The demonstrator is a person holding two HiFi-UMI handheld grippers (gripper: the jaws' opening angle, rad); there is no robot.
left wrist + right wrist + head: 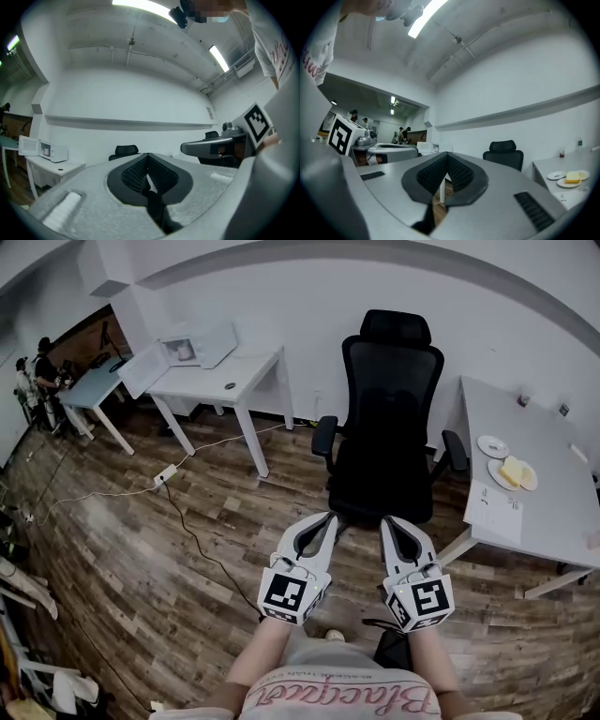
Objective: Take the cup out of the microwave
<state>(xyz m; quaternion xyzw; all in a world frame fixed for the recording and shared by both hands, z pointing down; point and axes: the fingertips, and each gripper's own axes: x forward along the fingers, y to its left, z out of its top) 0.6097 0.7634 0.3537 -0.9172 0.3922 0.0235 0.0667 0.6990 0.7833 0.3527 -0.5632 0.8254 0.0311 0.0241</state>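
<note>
The white microwave [199,345] stands far off on a white table [234,381] at the upper left, its door [141,369] swung open. The left gripper view shows the microwave [52,151] small, with a reddish thing inside that may be the cup [45,151]. Both grippers are held close to my body, low in the head view and far from the microwave. My left gripper [323,518] is shut with nothing between its pads, its tips [148,155] meeting. My right gripper [389,521] beside it is also shut and empty, its tips [446,154] touching.
A black office chair [389,418] stands straight ahead. A grey table [553,512] on the right carries plates, one with yellow food [514,472], and a paper sheet. A cable with a power strip [165,474] crosses the wooden floor. People [37,371] stand at the far left.
</note>
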